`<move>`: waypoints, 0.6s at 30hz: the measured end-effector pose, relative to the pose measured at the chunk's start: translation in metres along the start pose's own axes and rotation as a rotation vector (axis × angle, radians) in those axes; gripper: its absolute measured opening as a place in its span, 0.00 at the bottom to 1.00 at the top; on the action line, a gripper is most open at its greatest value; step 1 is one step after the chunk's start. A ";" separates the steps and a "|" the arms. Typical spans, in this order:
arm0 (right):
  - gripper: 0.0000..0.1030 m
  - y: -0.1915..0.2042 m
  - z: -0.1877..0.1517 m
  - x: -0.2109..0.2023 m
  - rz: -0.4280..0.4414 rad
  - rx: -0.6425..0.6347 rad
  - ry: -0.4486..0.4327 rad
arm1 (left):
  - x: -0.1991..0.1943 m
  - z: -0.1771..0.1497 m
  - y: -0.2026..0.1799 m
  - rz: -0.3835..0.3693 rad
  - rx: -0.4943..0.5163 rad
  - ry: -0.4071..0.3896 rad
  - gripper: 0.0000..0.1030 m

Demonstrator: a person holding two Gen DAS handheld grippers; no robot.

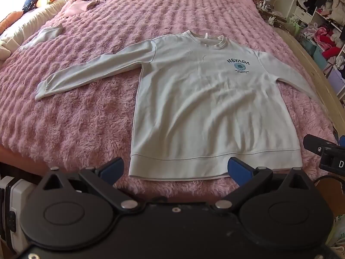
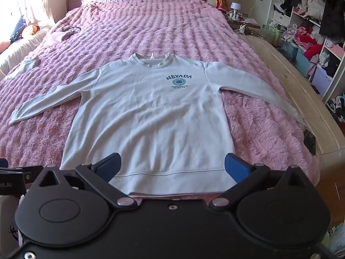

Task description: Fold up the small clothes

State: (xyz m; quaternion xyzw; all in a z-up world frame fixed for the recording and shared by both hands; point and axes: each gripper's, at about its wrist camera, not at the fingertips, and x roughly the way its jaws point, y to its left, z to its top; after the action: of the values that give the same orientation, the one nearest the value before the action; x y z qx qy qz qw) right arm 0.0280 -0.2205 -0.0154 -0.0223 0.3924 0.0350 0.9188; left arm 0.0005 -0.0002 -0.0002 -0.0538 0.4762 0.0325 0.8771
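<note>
A white long-sleeved sweatshirt with a blue NEVADA print lies flat and face up on the pink fluffy bedspread, both sleeves spread out and its hem toward me. It also shows in the right wrist view. My left gripper is open and empty, hovering just before the hem near its left corner. My right gripper is open and empty over the hem's middle. The right gripper's body shows at the right edge of the left wrist view.
A small pale garment and a pink item with a black cable lie at the bed's far left. A wooden bed frame runs along the right. Shelves crammed with clothes stand beyond it. A nightstand with a lamp stands at the head.
</note>
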 end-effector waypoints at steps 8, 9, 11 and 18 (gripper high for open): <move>1.00 0.000 0.000 0.000 0.000 0.000 -0.003 | 0.000 0.002 -0.004 -0.007 0.010 -0.006 1.00; 1.00 0.000 0.000 0.000 0.000 0.000 -0.003 | 0.002 -0.004 0.004 -0.007 0.003 -0.002 1.00; 1.00 0.000 0.000 0.000 0.002 0.002 -0.002 | 0.002 -0.006 0.007 -0.010 0.002 -0.003 1.00; 1.00 0.000 0.000 0.000 0.002 0.002 -0.003 | 0.000 -0.002 0.001 -0.002 0.006 0.008 1.00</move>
State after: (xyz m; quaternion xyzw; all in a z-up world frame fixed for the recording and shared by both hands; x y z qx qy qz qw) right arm 0.0281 -0.2205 -0.0154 -0.0210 0.3912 0.0357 0.9194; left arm -0.0015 0.0005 -0.0016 -0.0518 0.4796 0.0300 0.8755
